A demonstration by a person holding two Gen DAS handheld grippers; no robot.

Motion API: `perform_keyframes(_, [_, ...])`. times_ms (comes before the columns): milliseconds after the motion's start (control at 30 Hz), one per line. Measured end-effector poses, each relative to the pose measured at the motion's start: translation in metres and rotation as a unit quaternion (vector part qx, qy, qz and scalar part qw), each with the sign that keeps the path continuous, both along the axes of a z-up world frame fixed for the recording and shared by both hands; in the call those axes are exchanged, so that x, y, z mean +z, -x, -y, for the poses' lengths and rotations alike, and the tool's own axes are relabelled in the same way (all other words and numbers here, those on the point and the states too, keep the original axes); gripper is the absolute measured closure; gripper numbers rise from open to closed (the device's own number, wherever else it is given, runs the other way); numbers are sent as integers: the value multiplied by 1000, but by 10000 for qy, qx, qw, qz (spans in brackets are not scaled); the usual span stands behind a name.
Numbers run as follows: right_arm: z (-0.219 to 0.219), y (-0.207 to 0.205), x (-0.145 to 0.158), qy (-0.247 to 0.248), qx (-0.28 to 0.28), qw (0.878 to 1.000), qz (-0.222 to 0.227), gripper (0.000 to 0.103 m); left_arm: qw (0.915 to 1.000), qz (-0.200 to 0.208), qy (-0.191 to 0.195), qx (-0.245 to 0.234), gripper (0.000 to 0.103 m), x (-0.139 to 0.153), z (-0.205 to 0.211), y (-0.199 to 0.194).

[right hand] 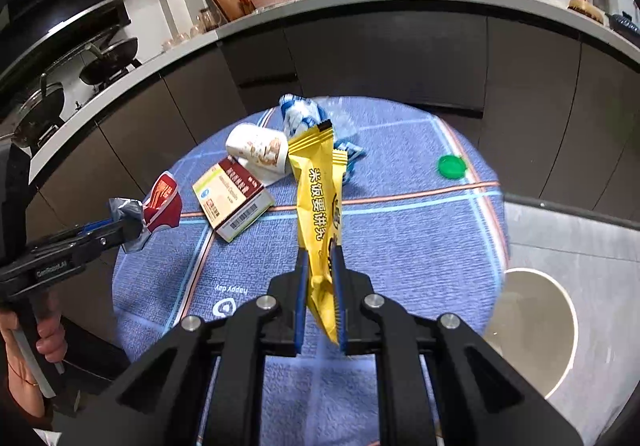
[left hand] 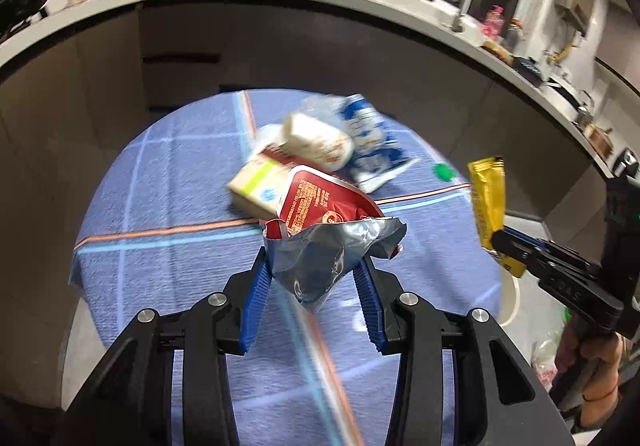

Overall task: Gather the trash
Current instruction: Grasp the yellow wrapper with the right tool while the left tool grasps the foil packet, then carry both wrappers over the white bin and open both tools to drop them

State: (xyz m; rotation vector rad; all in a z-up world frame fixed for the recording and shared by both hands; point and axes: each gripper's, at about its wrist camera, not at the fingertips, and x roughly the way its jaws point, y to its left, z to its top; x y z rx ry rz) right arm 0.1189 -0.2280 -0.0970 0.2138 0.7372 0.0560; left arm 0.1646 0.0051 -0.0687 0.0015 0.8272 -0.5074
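- The red snack bag [left hand: 324, 202], torn open with its silver lining showing, is clamped between the fingers [left hand: 256, 302] of the left gripper [left hand: 314, 270], which stand partly closed, pressing its crumpled lower end; the bag is lifted above the blue tablecloth [left hand: 160, 182].
- The yellow wrapper [right hand: 318, 206] is pinched between the nearly closed fingers [right hand: 301, 286] of the right gripper [right hand: 320, 258], and stands upright above the cloth, near the tabletop's right side.
- Still lying in a cluster toward the tabletop's far edge: a medicine box [right hand: 234, 200] with a barcode, a white paper cup [right hand: 260, 150] on its side touching the box, and a blue-and-white wrapper [right hand: 304, 116] behind the cup.
- A green bottle cap [right hand: 452, 167] lies alone near the right edge, well apart from the cluster.
- A round pale bin [right hand: 560, 330] sits on the floor below the tabletop's right edge.
- A hand [right hand: 50, 334] grips the left gripper's handle.
- A kitchen counter [right hand: 360, 2] curves behind the table.
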Motion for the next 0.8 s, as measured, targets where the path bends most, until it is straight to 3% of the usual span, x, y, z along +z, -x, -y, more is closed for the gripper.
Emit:
perform_keyframes(167, [26, 26, 18, 40, -253, 9995, 171, 90, 9980, 126, 223, -577, 64, 20, 36, 21])
perform_keyframes(400, [88, 70, 22, 155, -941, 9953, 171, 90, 9875, 198, 292, -1537, 64, 30, 115, 42])
perform_keyframes(600, [142, 99, -5, 46, -1492, 9888, -84, 90, 9766, 66, 253, -2134, 64, 19, 185, 43])
perform_keyframes(800, [176, 115, -50, -209, -1754, 9835, -393, 90, 9656, -175, 33, -2595, 64, -13, 246, 55])
